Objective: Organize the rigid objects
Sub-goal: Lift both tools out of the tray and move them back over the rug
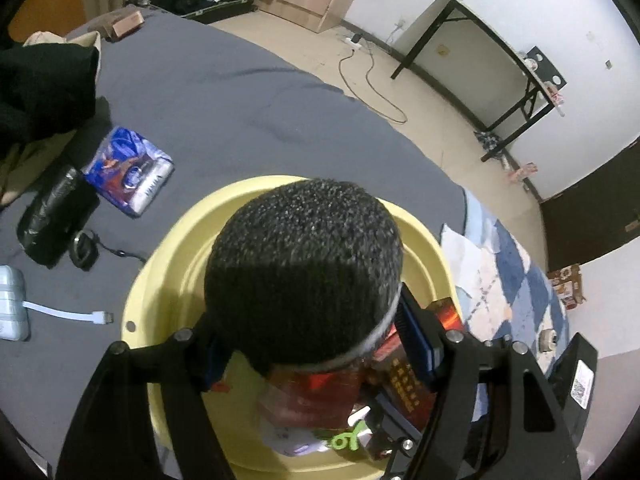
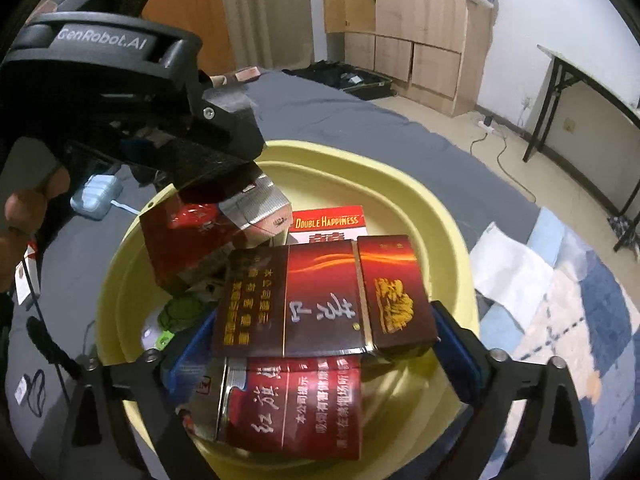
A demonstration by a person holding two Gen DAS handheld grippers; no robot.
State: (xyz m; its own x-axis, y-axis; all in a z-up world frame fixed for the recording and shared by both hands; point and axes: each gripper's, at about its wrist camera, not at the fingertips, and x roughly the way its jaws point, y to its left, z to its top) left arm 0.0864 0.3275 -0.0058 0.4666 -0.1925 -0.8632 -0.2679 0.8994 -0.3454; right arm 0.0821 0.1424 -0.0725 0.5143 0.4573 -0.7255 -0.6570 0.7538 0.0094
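Dim, flat indoor light throughout; strong fisheye bending with black vignetted corners. Glare streaks the glossy dark-red cardboard box (image 2: 326, 300) at centre frame; near parts blur.

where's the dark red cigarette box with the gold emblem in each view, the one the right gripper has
Left wrist view: only a sliver of the dark red cigarette box shows, lower right, behind the black foam-topped object held in the left gripper.
Right wrist view: the dark red cigarette box fills the centre, clamped in the right gripper.
Shared landmark: the yellow basin under both grippers.
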